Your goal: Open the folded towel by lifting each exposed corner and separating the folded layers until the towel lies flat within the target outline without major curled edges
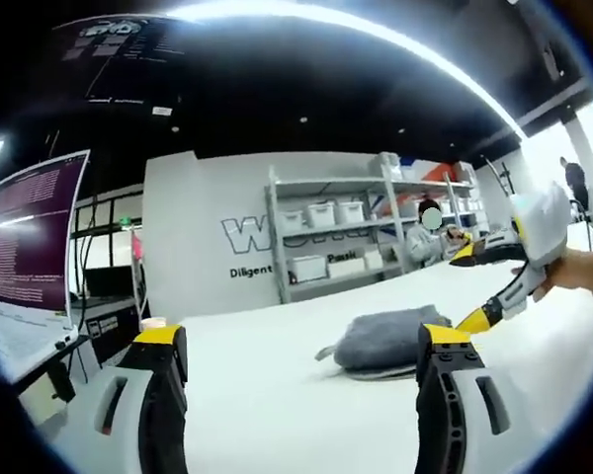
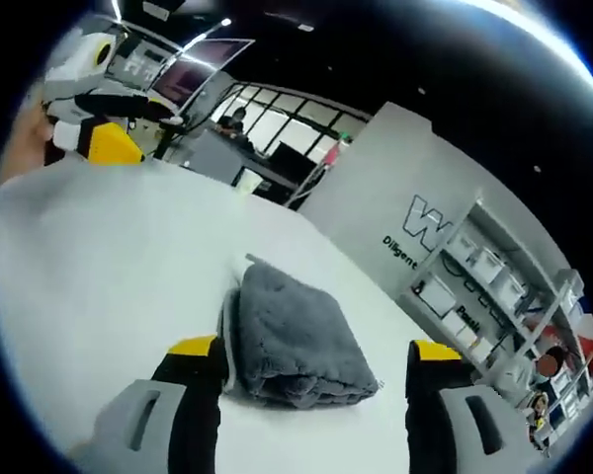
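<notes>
Towel [image 2: 295, 341]: gray, folded on white desk [image 2: 99, 257], just ahead of R gripper [image 2: 316, 357], between its fingers, prob. not touching.
L gripper [image 1: 301, 346]: fingers wide apart, holding nothing; towel beyond, toward right finger.
R fingers: spread, nothing held.

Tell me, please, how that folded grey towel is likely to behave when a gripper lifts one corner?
The grey towel looks thick and plush, so it will probably sag limply instead of holding shape. Its stacked folds suggest the layers may peel apart unevenly. On the smooth white table, it could slide if dragged.
</notes>
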`<act>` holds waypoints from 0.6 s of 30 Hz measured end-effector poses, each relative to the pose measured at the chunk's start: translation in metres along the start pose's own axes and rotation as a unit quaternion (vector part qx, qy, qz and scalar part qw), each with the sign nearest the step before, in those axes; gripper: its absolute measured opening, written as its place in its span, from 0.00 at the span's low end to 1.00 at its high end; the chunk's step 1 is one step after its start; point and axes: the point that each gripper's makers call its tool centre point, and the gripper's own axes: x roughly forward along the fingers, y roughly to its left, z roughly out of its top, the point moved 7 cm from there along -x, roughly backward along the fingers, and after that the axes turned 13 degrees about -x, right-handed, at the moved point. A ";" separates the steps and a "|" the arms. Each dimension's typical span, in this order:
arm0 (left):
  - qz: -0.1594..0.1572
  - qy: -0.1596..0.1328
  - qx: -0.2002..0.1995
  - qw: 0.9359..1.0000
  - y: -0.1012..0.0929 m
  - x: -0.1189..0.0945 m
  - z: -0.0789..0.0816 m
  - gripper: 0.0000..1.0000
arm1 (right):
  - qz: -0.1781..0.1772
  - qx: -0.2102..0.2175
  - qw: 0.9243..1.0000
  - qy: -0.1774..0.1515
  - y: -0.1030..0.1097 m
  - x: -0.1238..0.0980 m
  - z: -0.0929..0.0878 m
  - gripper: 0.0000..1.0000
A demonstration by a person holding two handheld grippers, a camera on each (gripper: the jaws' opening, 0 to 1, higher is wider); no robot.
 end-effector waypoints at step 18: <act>-0.016 0.002 -0.020 1.000 -0.002 -0.001 -0.002 0.90 | 0.057 -0.122 0.990 0.034 0.037 0.035 -0.010 0.23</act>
